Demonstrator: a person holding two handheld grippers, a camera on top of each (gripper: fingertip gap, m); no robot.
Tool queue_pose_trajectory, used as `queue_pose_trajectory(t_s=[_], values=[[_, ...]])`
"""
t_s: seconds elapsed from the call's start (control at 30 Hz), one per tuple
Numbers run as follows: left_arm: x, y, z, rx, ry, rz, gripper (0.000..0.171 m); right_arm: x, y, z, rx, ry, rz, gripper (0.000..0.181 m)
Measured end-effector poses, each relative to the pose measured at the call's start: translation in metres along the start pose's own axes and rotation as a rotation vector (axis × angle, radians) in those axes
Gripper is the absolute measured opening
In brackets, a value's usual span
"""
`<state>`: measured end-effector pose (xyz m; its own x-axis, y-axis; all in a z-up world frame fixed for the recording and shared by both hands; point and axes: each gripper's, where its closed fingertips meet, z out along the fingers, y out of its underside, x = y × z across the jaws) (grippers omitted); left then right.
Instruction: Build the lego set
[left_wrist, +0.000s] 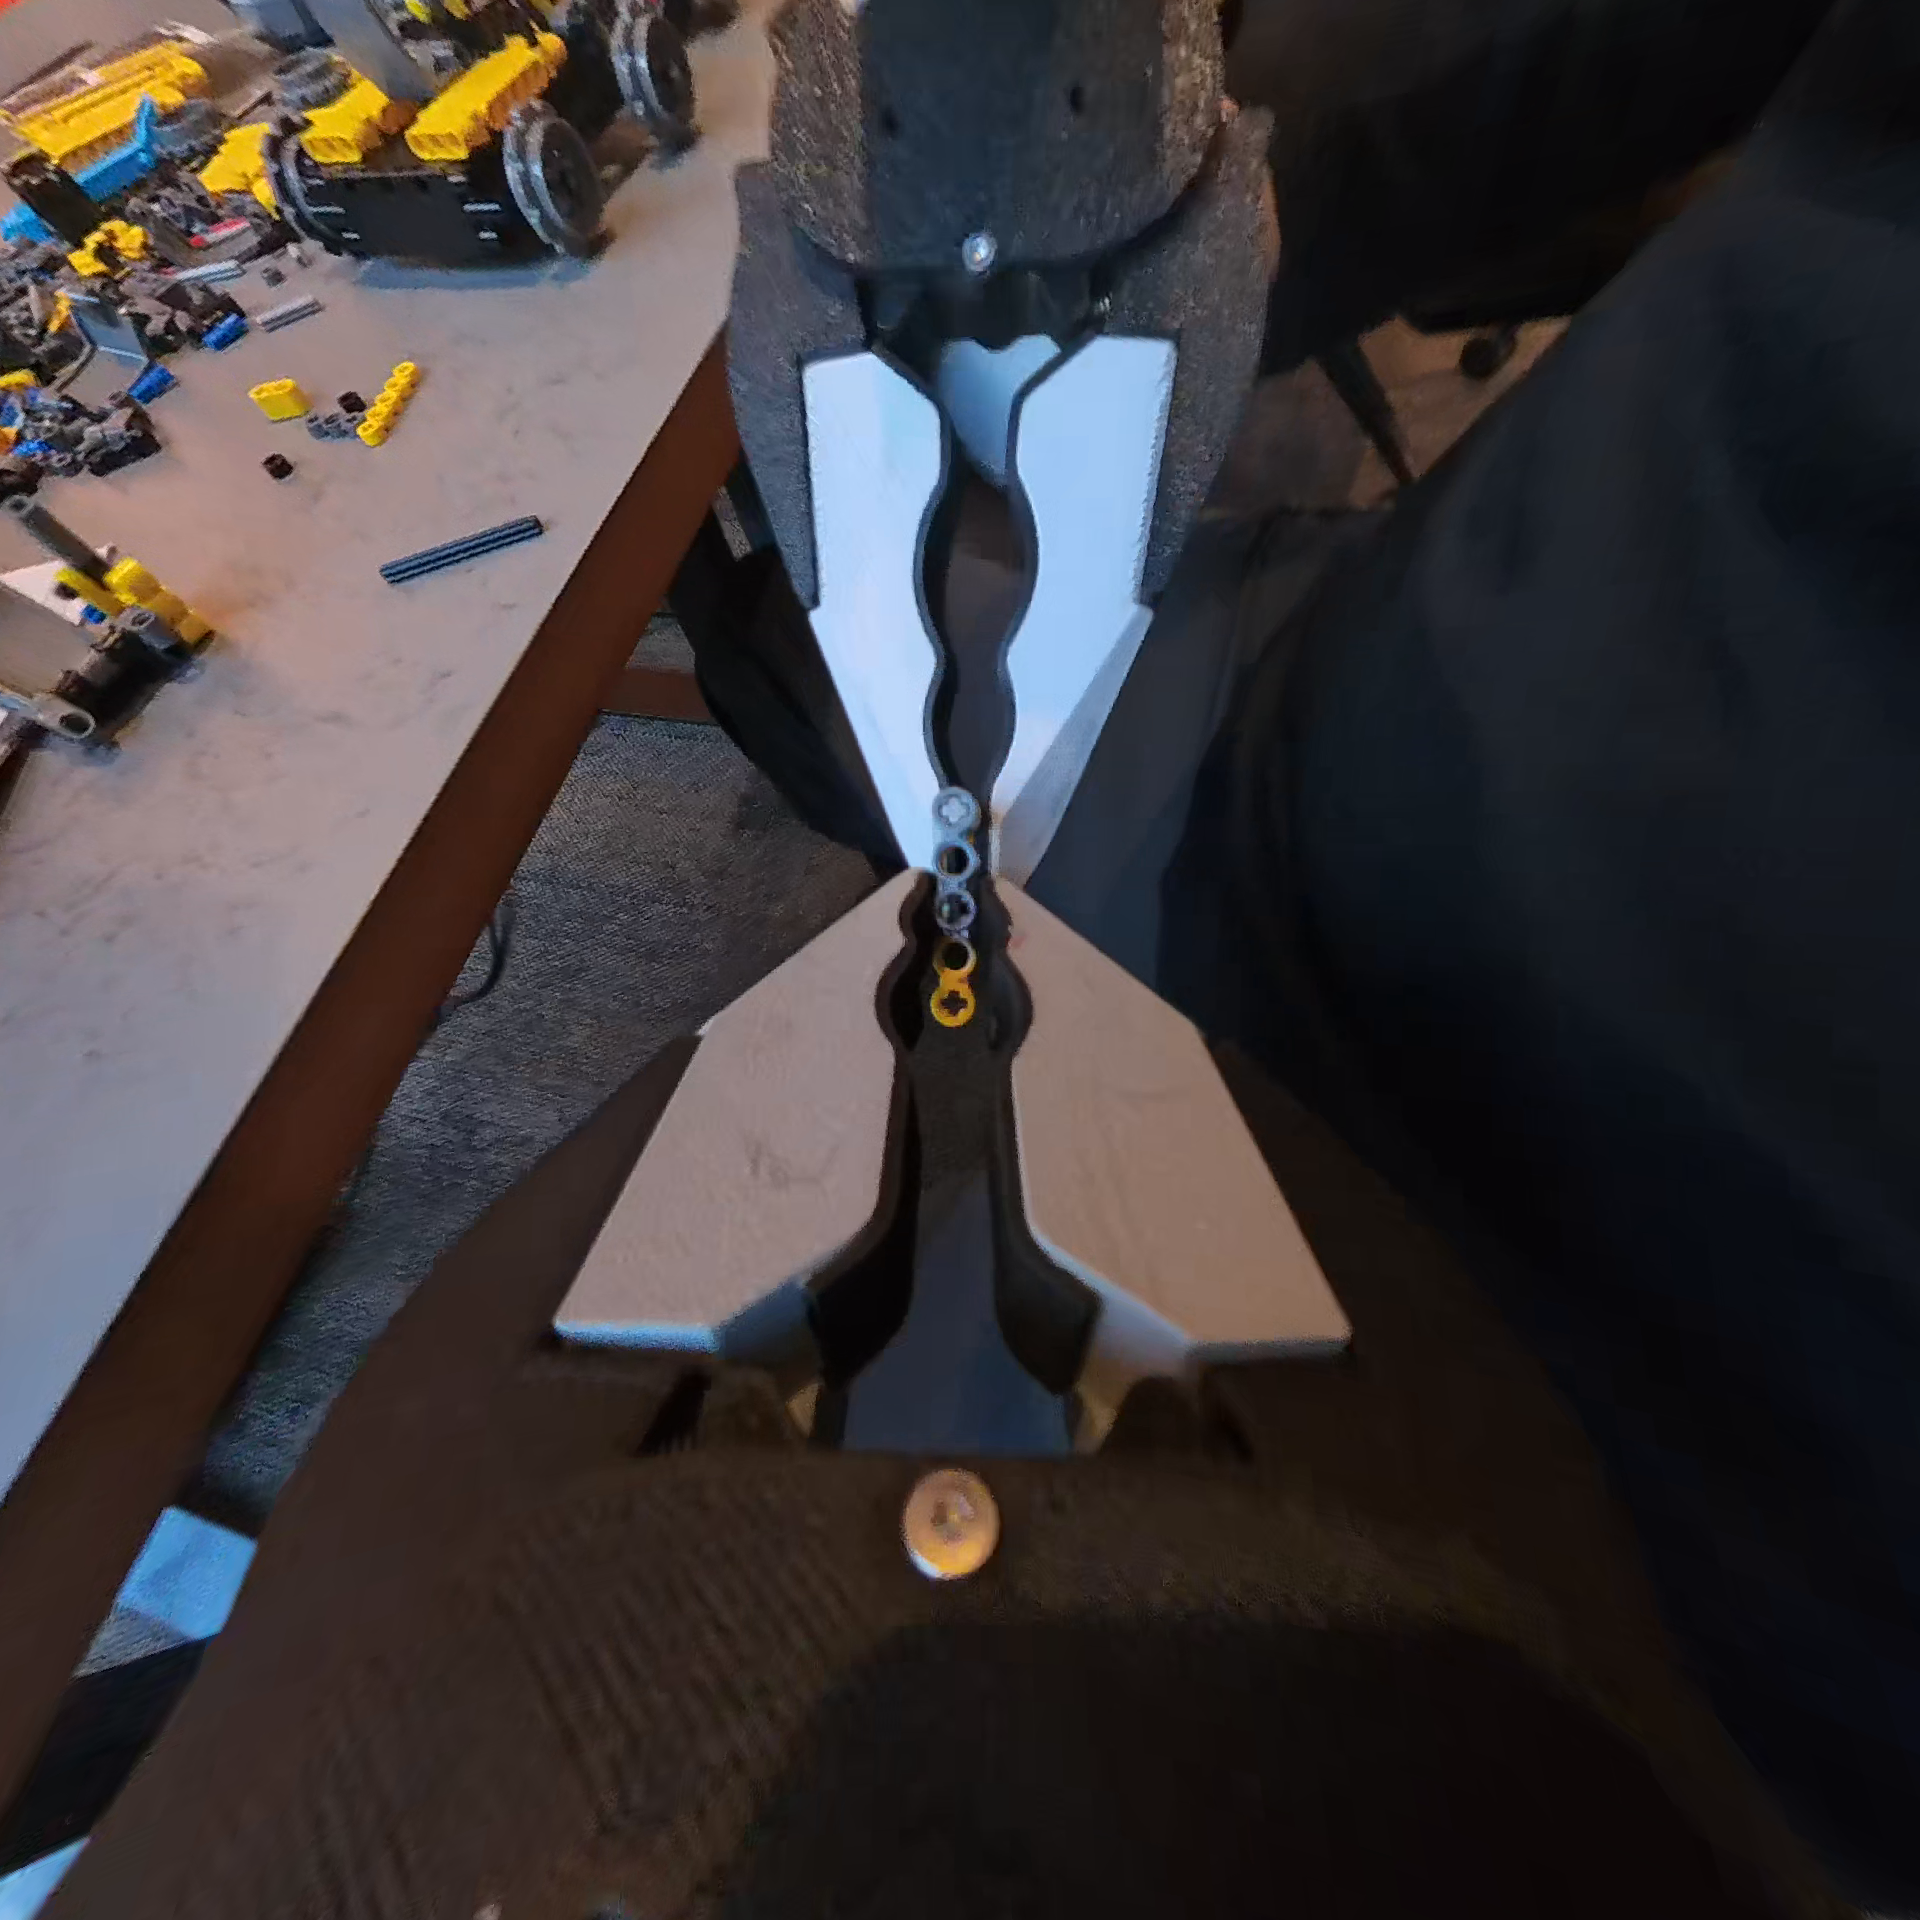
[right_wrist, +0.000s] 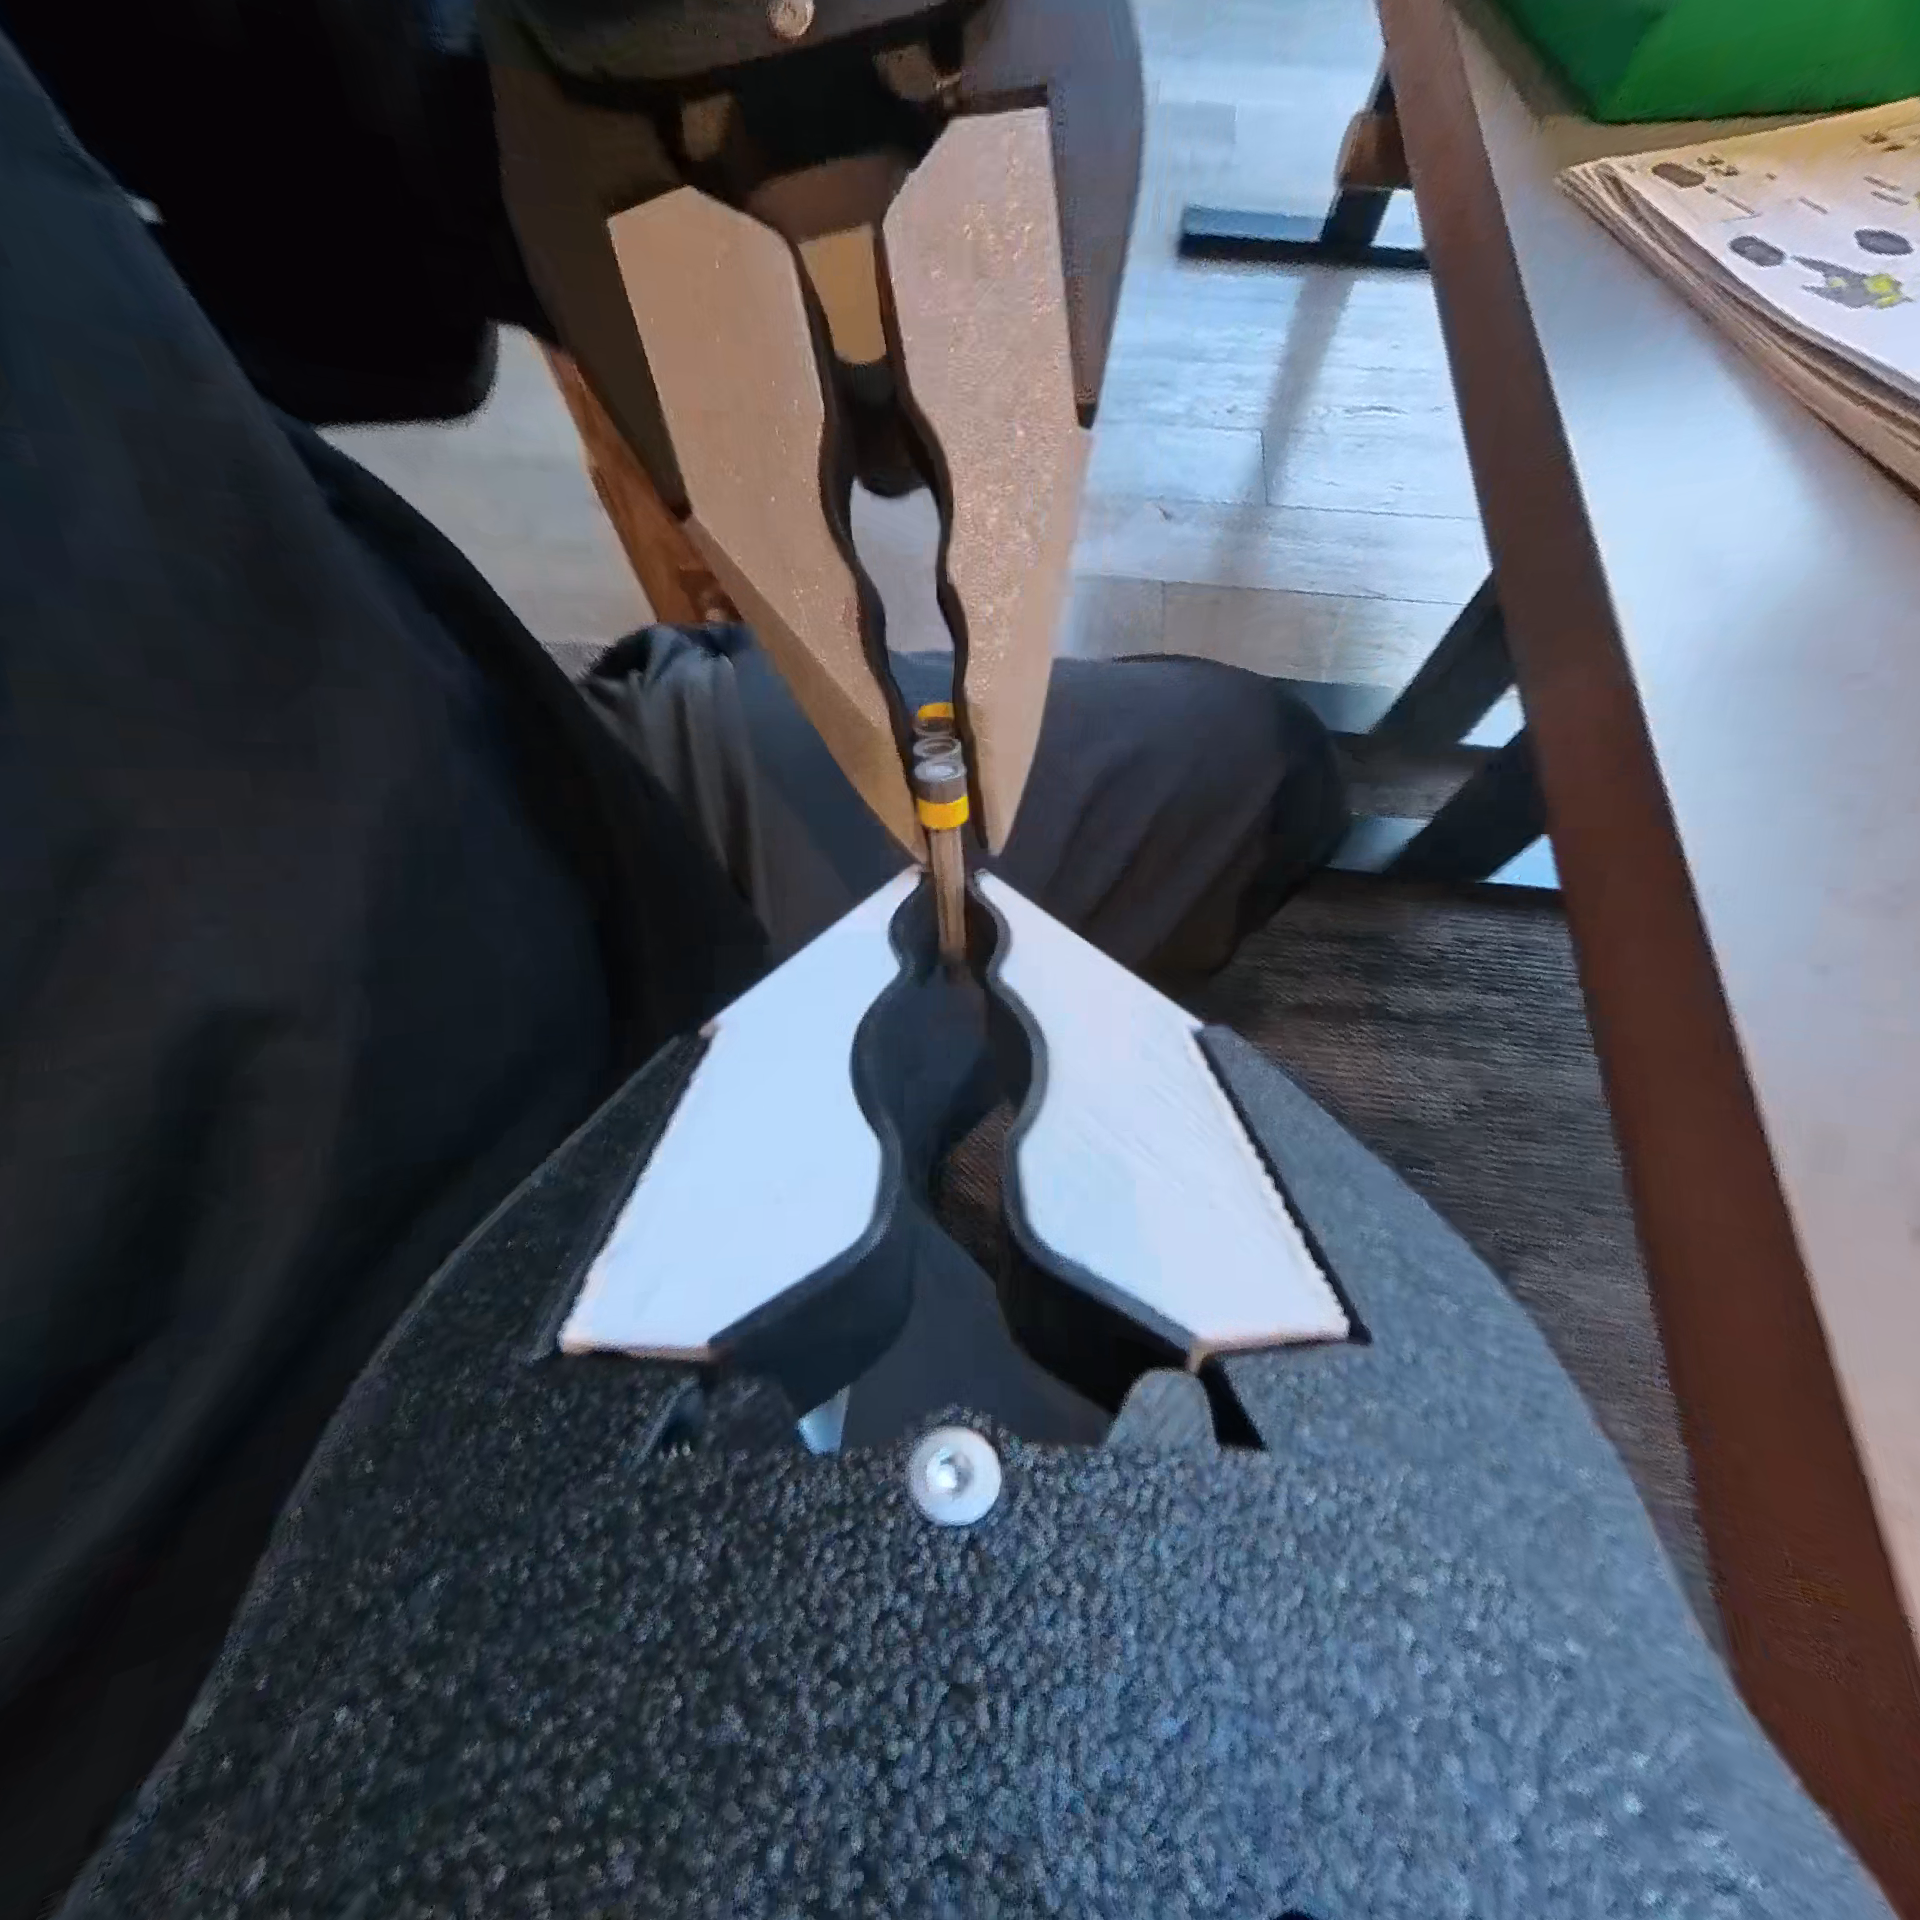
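Observation:
Both grippers meet tip to tip in the air beside the table edge. My left gripper (left_wrist: 956, 896) is shut on a thin yellow beam (left_wrist: 952, 992) with a round hole and a cross hole. My right gripper (right_wrist: 948, 885) is shut on a thin grey beam (right_wrist: 948, 914), which I see edge-on between its pads. In the left wrist view the grey beam (left_wrist: 956, 844) runs from the right gripper (left_wrist: 961, 823) down to the yellow beam, and the two pieces join at the fingertips. In the right wrist view the left gripper (right_wrist: 940, 831) comes from above with a yellow band (right_wrist: 939, 808) and grey stubs between its fingers.
A table (left_wrist: 343, 727) lies to the left with a yellow and black brick vehicle (left_wrist: 447, 156), several loose parts (left_wrist: 114, 312) and a black rod (left_wrist: 462, 549). In the right wrist view a booklet (right_wrist: 1766, 239) lies on the table (right_wrist: 1621, 644). Dark clothing (right_wrist: 260, 831) and carpet (left_wrist: 582, 883) are below. The grippers are tip to tip, or close to it. From either gripper's tips it is about 20 centimeters to the black rod (left_wrist: 462, 549).

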<state>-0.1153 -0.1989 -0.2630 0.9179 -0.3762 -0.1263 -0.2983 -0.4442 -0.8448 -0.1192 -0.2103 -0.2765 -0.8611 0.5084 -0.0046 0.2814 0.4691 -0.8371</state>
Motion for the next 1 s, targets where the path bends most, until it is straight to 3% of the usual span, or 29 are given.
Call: queue_pose_trajectory(t_s=[0.43,0.57,0.67,0.73,1.0], values=[[0.030,0.016,-0.004,-0.018,0.054,-0.268,0.007,-0.028,0.011,0.018,0.002,-0.057,0.058,0.003],[0.047,0.015,-0.007,0.010,0.076,-0.373,0.024,-0.039,0.016,0.019,0.004,-0.078,0.100,0.003],[0.054,0.016,-0.011,0.027,0.044,-0.390,0.020,-0.051,0.017,0.022,-0.013,-0.101,0.091,0.003],[0.056,0.021,-0.017,0.002,0.000,-0.366,0.008,-0.059,0.016,0.026,-0.030,-0.110,0.067,0.003],[0.093,0.021,-0.043,0.024,-0.003,-0.316,0.007,-0.103,0.001,0.049,-0.077,-0.182,0.012,0.003]])
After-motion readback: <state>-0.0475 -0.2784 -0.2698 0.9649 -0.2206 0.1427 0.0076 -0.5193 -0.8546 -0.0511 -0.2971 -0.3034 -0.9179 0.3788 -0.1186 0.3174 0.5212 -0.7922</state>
